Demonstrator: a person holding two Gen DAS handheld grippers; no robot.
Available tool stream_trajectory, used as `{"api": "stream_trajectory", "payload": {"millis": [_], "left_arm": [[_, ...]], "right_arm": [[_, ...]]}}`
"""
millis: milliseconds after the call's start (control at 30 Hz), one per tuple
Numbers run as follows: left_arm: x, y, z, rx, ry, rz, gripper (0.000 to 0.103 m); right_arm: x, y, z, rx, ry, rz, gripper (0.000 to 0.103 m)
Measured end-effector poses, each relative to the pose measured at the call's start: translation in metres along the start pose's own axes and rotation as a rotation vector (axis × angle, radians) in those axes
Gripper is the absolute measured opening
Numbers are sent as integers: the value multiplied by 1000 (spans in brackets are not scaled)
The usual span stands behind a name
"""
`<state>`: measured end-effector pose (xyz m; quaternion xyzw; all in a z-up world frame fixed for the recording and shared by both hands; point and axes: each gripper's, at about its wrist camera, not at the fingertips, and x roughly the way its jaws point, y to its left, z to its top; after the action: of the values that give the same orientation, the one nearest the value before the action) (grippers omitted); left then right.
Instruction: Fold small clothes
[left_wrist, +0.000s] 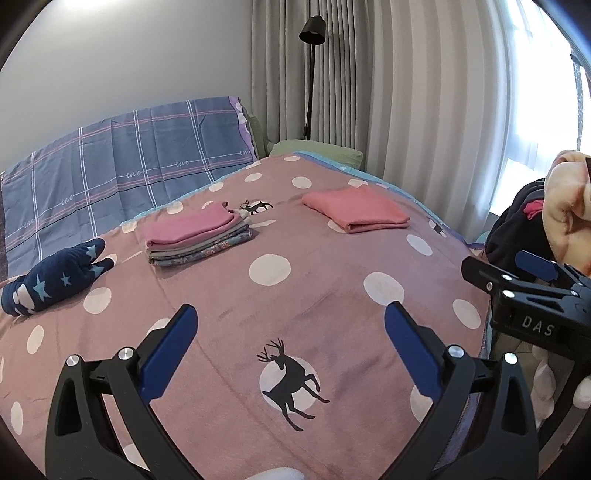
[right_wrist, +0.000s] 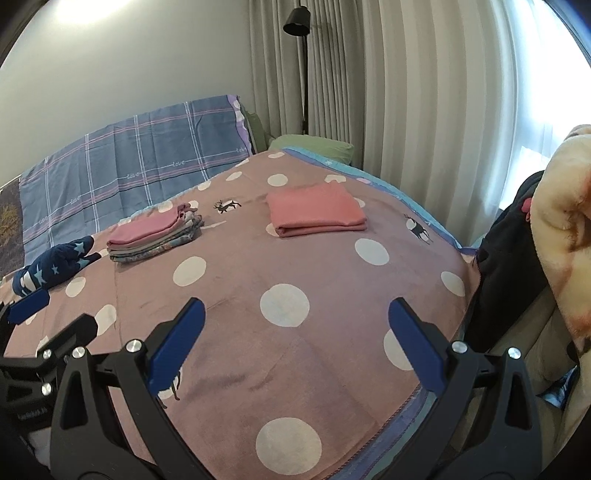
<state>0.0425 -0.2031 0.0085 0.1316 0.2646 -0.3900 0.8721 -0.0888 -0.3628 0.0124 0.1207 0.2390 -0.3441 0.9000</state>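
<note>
Beyond both gaping grippers (left_wrist: 291, 321) (right_wrist: 295, 315), folded pink cloth (right_wrist: 316, 210) lies apart.

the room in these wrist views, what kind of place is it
Most likely a bedroom in a home. A bed covered by a dotted blanket fills the view, with a green pillow at its far end, a floor lamp in the corner and long curtains over a bright window. Folded clothes lie on the blanket.

One stack of folded clothes (left_wrist: 199, 236), one folded pink garment (left_wrist: 356, 208) (set apart), one star-patterned navy piece (left_wrist: 55, 277).
</note>
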Motion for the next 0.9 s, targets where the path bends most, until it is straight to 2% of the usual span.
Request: {"api": "stream_trajectory", "payload": {"millis": [900], "left_arm": [[3,-8,-3,48,0,25,101]], "right_arm": [[6,0,-2,0,10,1,101]]}}
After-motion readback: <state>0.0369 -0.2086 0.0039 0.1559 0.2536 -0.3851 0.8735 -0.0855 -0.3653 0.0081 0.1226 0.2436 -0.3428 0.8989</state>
